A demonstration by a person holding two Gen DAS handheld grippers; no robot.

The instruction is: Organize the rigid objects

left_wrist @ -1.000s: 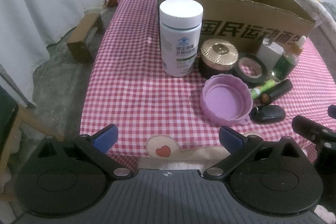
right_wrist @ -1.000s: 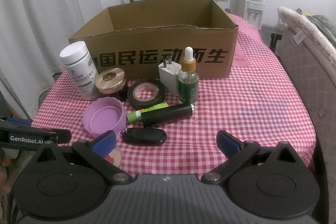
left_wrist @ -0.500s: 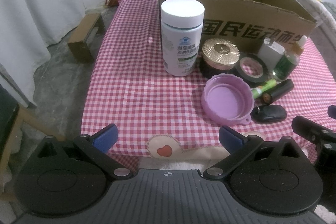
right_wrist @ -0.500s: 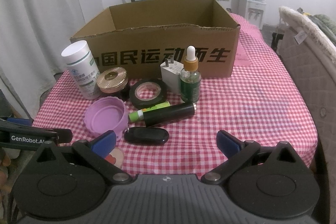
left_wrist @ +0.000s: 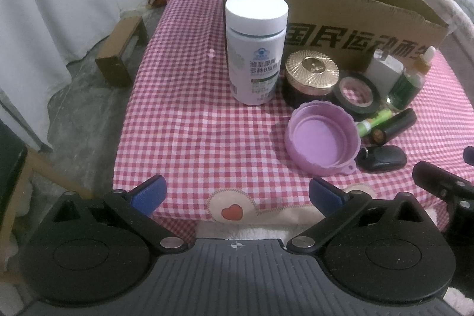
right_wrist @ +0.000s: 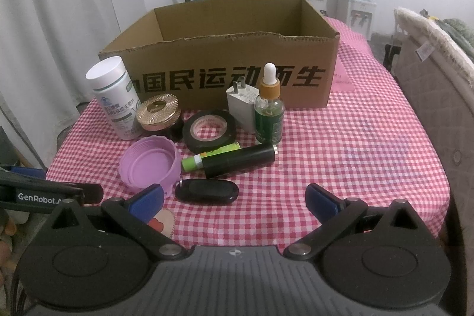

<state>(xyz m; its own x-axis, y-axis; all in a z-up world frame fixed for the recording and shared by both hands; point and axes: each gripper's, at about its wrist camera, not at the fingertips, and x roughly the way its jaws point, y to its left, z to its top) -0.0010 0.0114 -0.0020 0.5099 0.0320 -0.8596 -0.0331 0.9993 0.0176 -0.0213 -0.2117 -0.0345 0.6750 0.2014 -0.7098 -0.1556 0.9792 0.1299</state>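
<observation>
Both grippers, left gripper (left_wrist: 235, 194) and right gripper (right_wrist: 234, 199), seemingly crept forward, jaws spread, empty.

- Table (right_wrist: 340, 144) under a red-checked cloth.
- Box (right_wrist: 237, 55) at the back.
- Before the box: bottle (right_wrist: 114, 101), jar (right_wrist: 160, 116), tape (right_wrist: 209, 129), charger (right_wrist: 241, 105), dropper (right_wrist: 269, 108).
- Nearer: lid (right_wrist: 149, 165), green tube (right_wrist: 207, 157), black tube (right_wrist: 240, 160), fob (right_wrist: 207, 191).

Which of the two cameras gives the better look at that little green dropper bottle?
The right wrist view: the dropper bottle stands near the middle, whole from white bulb to base, beside the charger. In the left wrist view it sits small at the far right, distorted by the lens.
</observation>
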